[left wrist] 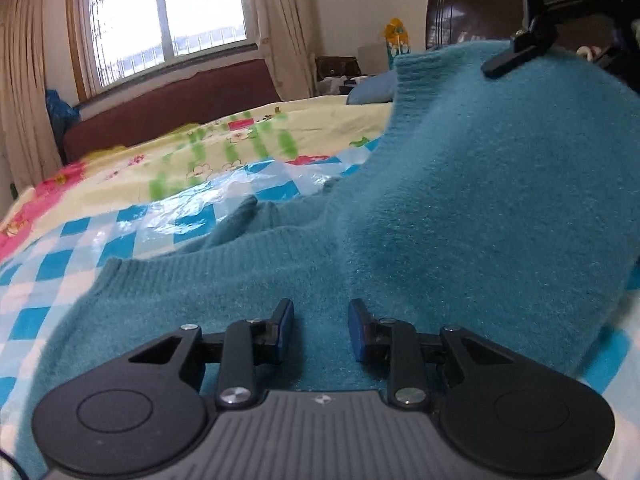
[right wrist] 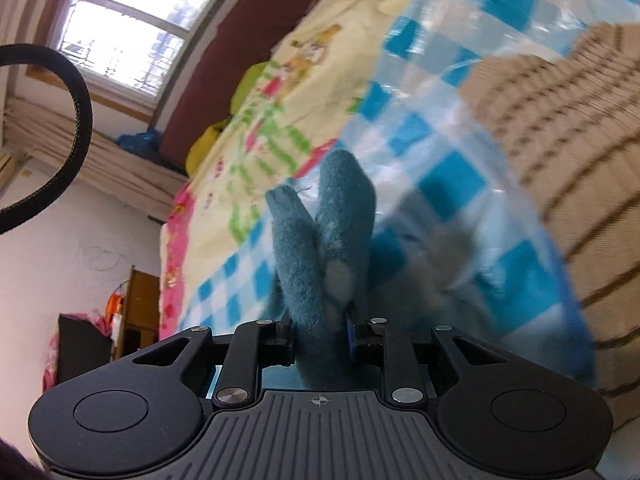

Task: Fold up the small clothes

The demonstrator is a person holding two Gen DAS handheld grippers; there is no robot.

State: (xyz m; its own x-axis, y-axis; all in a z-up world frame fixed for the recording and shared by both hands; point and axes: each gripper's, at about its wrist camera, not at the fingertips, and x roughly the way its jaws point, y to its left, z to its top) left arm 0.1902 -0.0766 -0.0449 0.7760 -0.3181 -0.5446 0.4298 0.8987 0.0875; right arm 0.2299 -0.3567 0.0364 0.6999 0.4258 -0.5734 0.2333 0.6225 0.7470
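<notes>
A teal fuzzy knit sweater (left wrist: 460, 208) lies on a blue-and-white checked plastic sheet (left wrist: 120, 240) spread over the bed. Its right part is lifted into a tent. My right gripper (left wrist: 516, 54) hangs at the top right of the left wrist view and pinches the raised edge. In the right wrist view that gripper (right wrist: 320, 332) is shut on a doubled fold of the sweater (right wrist: 320, 232), which sticks up between its fingers. My left gripper (left wrist: 320, 326) is low over the sweater's flat near part. Its jaws stand apart, and the cloth between the blue pads (left wrist: 286, 328) looks unpinched.
A beige striped knit garment (right wrist: 560, 152) lies on the checked sheet to the right. A floral bedsheet (left wrist: 200, 148) covers the rest of the bed. A dark headboard (left wrist: 480, 12) and a blue pillow (left wrist: 372, 88) are at the far end. A window (left wrist: 168, 12) is behind.
</notes>
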